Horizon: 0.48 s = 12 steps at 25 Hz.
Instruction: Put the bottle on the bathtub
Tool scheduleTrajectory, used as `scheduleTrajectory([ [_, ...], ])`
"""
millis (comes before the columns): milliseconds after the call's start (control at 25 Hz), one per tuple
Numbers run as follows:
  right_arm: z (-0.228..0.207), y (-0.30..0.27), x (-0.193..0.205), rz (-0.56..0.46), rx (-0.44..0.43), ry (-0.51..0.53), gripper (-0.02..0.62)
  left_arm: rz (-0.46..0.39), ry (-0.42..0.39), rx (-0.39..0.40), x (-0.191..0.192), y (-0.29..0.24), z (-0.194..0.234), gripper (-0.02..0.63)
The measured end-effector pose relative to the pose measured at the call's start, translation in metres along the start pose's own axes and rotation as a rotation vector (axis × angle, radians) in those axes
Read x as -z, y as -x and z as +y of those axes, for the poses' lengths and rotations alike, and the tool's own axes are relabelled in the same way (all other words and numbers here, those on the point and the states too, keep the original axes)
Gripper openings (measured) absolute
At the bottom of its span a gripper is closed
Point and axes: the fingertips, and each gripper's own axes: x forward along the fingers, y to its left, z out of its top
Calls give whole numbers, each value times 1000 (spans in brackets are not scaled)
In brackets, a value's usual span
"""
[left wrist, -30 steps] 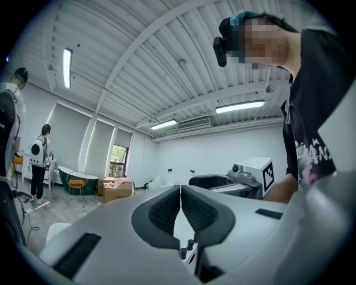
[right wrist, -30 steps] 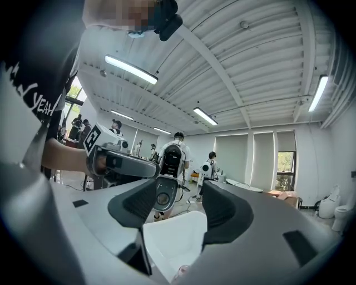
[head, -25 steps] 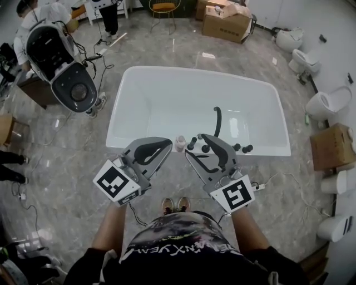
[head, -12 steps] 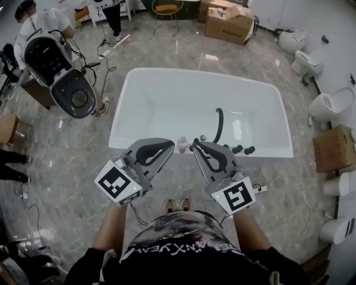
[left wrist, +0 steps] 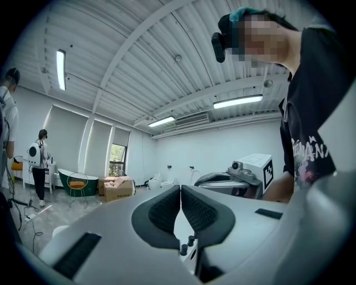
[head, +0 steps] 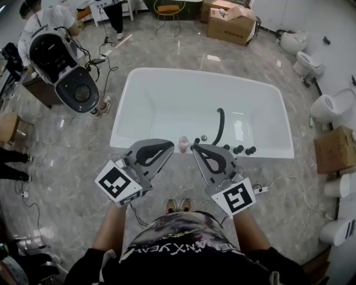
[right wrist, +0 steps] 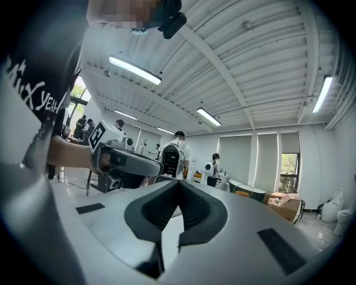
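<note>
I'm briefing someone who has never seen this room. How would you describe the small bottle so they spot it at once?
Find the big white bathtub in the middle of the marble floor and follow its rim nearest the person. About midway along stands the bottle, just left of the dark tap knobs. It is the only small, pale pinkish thing there; its neighbours are dark fittings.

A grey marbled floor [head: 61, 167] is extending across the room. A large cardboard box [head: 229, 26] is sitting at the far side. Left of the box, an orange-seated chair [head: 167, 9] is standing. Right of the box, white toilets [head: 307, 62] are lining the wall. Strip lights [right wrist: 135, 70] are glowing on the ribbed ceiling [right wrist: 267, 50].
</note>
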Motion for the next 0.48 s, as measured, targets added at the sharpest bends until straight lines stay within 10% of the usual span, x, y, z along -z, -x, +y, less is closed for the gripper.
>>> scheduleTrajectory([
  [480, 2, -7, 1, 31, -51, 31, 0, 7, 2, -12, -1, -5, 9, 24],
])
